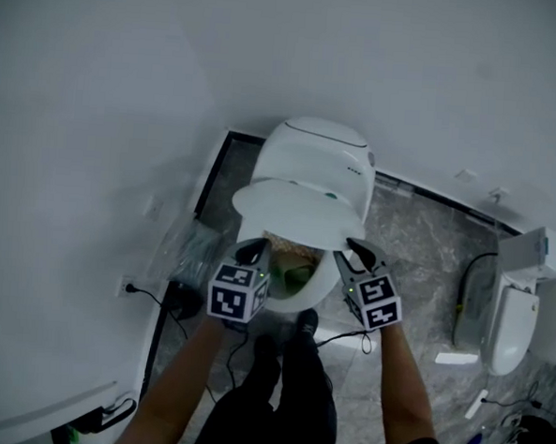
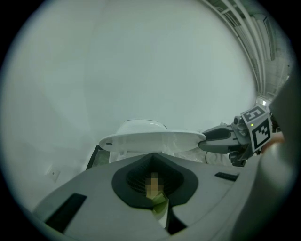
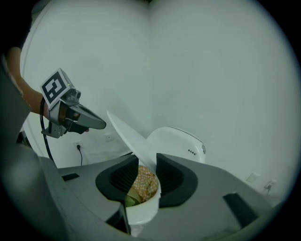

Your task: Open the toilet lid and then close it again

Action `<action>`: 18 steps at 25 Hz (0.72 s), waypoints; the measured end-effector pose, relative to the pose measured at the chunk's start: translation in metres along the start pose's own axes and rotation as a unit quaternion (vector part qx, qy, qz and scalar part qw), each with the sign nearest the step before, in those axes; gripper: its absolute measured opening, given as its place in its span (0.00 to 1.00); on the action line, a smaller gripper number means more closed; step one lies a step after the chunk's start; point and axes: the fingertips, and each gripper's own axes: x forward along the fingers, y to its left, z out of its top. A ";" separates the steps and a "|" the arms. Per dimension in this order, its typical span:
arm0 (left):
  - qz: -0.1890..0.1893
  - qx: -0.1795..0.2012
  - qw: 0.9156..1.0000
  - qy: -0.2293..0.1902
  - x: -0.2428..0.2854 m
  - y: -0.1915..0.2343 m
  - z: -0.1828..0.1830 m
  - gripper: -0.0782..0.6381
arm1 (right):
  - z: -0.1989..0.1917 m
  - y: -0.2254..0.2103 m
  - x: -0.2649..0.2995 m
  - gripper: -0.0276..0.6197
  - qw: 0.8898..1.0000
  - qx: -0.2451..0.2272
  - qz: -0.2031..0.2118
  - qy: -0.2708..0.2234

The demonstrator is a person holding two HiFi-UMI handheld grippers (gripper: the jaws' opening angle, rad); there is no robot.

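The white toilet (image 1: pixel 321 159) stands against the wall with its lid (image 1: pixel 293 214) partly raised over the bowl (image 1: pixel 322 281). My right gripper (image 1: pixel 356 255) is at the lid's front right edge. In the right gripper view the thin lid edge (image 3: pixel 129 136) runs between my right gripper's (image 3: pixel 147 162) jaws, which stand apart from it, open. My left gripper (image 1: pixel 255 252) is shut and holds nothing, just under the lid's front left edge, over the bowl rim. From the left gripper (image 2: pixel 153 156) the lid (image 2: pixel 153 140) looks nearly level, with the right gripper (image 2: pixel 208 140) at its end.
A second white fixture (image 1: pixel 514 320) stands at the right on the grey marbled floor. A wall socket with a black cable (image 1: pixel 131 288) and a dark object (image 1: pixel 185 301) lie left of the toilet. The person's legs (image 1: pixel 277 385) stand right before the bowl, which holds yellowish speckled material (image 3: pixel 141 181).
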 end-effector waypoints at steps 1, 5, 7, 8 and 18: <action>-0.001 -0.001 1.000 0.001 -0.001 0.000 -0.003 0.12 | -0.003 0.003 0.000 0.23 1.000 -0.003 -0.002 0.002; -0.005 -0.002 1.000 0.008 -0.003 0.002 -0.015 0.12 | -0.013 0.012 -0.001 0.23 1.000 -0.014 -0.008 0.009; -0.004 -0.004 1.000 0.010 -0.005 0.005 -0.020 0.12 | -0.018 0.017 -0.002 0.23 1.000 -0.023 -0.006 0.014; -0.003 -0.004 1.000 0.011 -0.006 0.007 -0.022 0.12 | -0.021 0.020 -0.002 0.23 0.999 -0.028 -0.005 0.017; 0.007 -0.014 1.000 -0.002 -0.036 0.028 -0.031 0.12 | -0.048 0.039 -0.005 0.23 0.998 -0.056 -0.014 0.039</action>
